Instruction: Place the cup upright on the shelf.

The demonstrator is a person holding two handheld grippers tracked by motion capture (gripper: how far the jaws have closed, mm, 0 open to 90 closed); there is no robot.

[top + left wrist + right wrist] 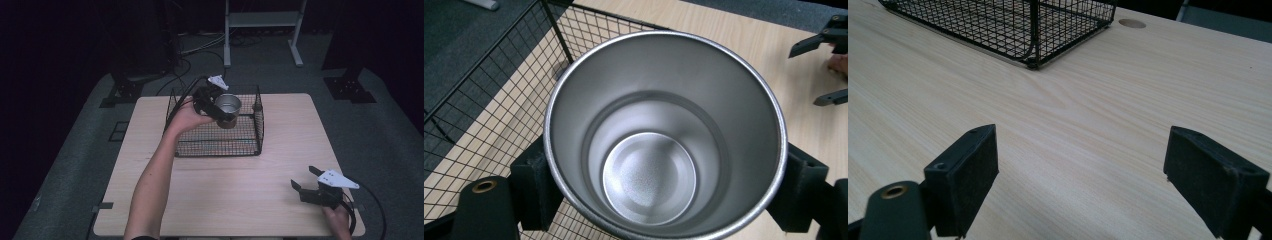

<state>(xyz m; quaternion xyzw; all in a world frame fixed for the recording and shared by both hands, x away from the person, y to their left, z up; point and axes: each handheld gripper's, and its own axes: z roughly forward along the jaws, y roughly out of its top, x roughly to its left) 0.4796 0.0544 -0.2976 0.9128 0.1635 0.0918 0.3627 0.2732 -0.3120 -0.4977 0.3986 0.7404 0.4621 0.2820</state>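
The steel cup [228, 107] hangs upright over the far half of the wire basket [258, 122], toward twelve o'clock on the table [280, 150], mouth up and apparently empty. The likely trouble is its smooth tapered wall sliding between the pads, or its base catching the basket's rim or mesh on the way down and tipping it. The left gripper [226, 111] has its jaws clamped on the cup's sides, while the right gripper [304, 179], at about five o'clock, rests low over bare wood with jaws spread wide and empty.
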